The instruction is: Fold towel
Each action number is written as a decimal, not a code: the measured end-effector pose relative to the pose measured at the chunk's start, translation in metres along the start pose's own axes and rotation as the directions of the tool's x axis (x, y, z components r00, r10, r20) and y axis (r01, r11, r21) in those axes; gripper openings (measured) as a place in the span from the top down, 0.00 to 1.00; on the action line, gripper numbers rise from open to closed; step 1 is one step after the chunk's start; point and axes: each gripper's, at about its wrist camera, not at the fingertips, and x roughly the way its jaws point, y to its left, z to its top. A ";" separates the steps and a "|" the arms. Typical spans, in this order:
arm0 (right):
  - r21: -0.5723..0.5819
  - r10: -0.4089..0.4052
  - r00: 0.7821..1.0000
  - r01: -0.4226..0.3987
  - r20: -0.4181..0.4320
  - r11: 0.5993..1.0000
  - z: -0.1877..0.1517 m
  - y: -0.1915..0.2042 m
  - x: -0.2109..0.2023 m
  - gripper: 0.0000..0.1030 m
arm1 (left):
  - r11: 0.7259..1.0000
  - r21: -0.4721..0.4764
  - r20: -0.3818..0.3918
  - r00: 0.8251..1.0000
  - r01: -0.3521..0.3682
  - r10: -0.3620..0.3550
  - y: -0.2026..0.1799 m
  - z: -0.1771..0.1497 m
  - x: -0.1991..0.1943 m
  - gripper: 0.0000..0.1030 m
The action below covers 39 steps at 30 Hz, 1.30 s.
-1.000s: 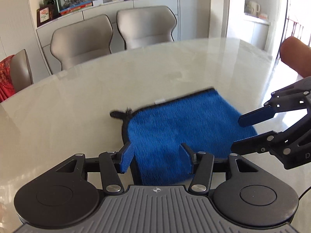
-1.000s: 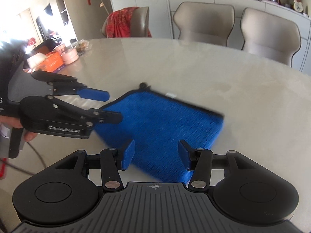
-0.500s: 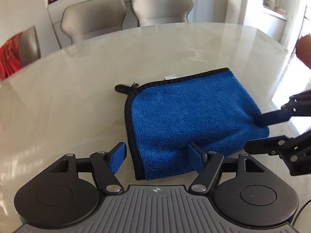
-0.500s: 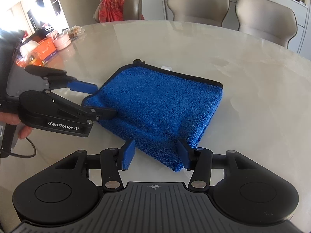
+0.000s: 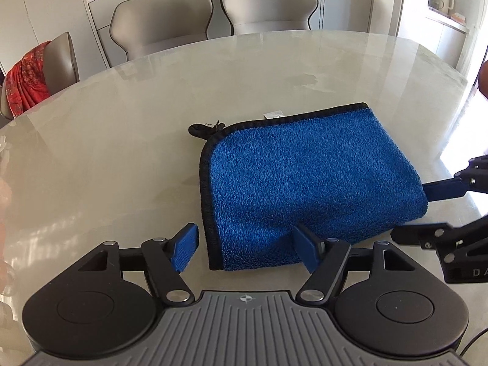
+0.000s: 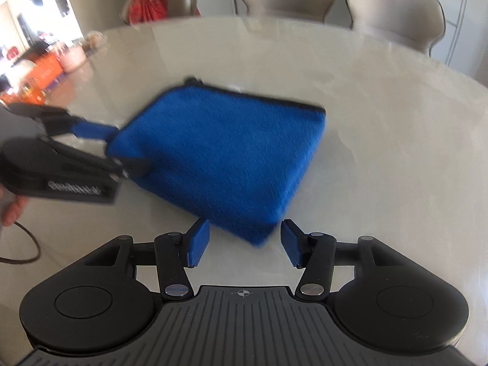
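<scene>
1. The towel [image 5: 308, 183], blue with a black hem, lies folded flat on the pale table [image 5: 122, 140], its black loop [image 5: 199, 130] at the far left corner.
2. The left gripper [image 5: 247, 251] has its jaws spread wide and holds nothing. The towel's near left corner sits in the gap between its blue pads [image 5: 183, 248], and the right-hand pad lies against the near edge.
3. The right gripper [image 6: 245, 242] is also wide open and empty, with the towel's near corner [image 6: 256, 235] just in front of the gap. This view is blurred.
4. In the left wrist view the right gripper [image 5: 427, 210] shows at the right edge, one blue finger [image 5: 442, 190] touching or just beside the towel's right folded edge.
5. In the right wrist view the left gripper [image 6: 122, 149] sits at the towel's left side, a hand [image 6: 12, 210] at its handle.
6. Grey chairs [image 5: 161, 21] stand at the far side, one on the left with a red cloth [image 5: 29, 82] draped on it.
</scene>
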 end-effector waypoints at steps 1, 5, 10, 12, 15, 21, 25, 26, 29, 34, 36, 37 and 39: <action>0.003 -0.002 1.000 0.002 0.000 1.000 -0.001 0.000 0.000 0.44 | 1.000 -0.006 -0.001 1.000 0.002 -0.002 0.001 0.000 0.000 0.29; 0.015 -0.011 1.000 0.011 -0.001 1.000 -0.003 -0.001 -0.002 0.44 | 1.000 -0.016 0.006 1.000 -0.005 0.005 0.000 -0.001 -0.007 0.31; 0.047 -0.037 0.999 0.036 0.009 0.998 -0.006 0.006 -0.012 0.39 | 0.999 -0.040 -0.005 1.000 -0.007 0.006 -0.001 -0.003 -0.020 0.30; 0.062 -0.049 0.999 0.048 0.014 0.997 -0.007 0.010 -0.017 0.30 | 0.999 -0.050 -0.011 1.000 -0.017 0.017 -0.001 -0.008 -0.024 0.30; 0.085 -0.068 0.997 0.066 0.021 0.994 -0.009 0.016 -0.025 0.11 | 0.997 -0.073 -0.021 0.999 -0.025 0.024 0.001 -0.019 -0.031 0.30; 0.143 -0.112 0.992 0.104 0.049 0.984 -0.028 0.031 -0.030 0.00 | 0.991 -0.128 -0.023 0.999 -0.047 0.045 0.005 -0.043 -0.041 0.30; 0.167 -0.160 0.986 0.149 0.053 0.975 -0.042 0.042 -0.032 0.00 | 0.989 -0.131 -0.010 0.998 -0.069 0.068 0.003 -0.057 -0.053 0.29; 0.171 -0.166 0.985 0.155 0.054 0.973 -0.045 0.044 -0.034 0.00 | 0.989 -0.130 -0.005 0.997 -0.072 0.072 0.002 -0.061 -0.057 0.29; 0.200 -0.173 0.984 0.161 0.042 0.966 -0.051 0.047 -0.035 0.00 | 0.989 -0.138 0.007 0.998 -0.061 0.063 -0.001 -0.070 -0.065 0.29; 0.217 -0.207 0.977 0.193 0.044 0.957 -0.060 0.058 -0.038 0.00 | 0.989 -0.137 0.010 0.998 -0.060 0.062 -0.006 -0.081 -0.076 0.29; 0.209 -0.228 0.973 0.216 0.038 0.954 -0.062 0.065 -0.038 0.00 | 0.988 -0.135 0.013 0.997 -0.069 0.071 -0.008 -0.086 -0.082 0.23; 0.210 -0.237 0.971 0.224 0.038 0.952 -0.063 0.068 -0.039 0.00 | 0.988 -0.135 0.014 0.997 -0.071 0.073 -0.007 -0.087 -0.084 0.22; 0.220 -0.261 0.965 0.249 0.027 0.943 -0.065 0.075 -0.041 0.00 | 0.988 -0.140 0.016 0.997 -0.070 0.073 -0.005 -0.089 -0.090 0.22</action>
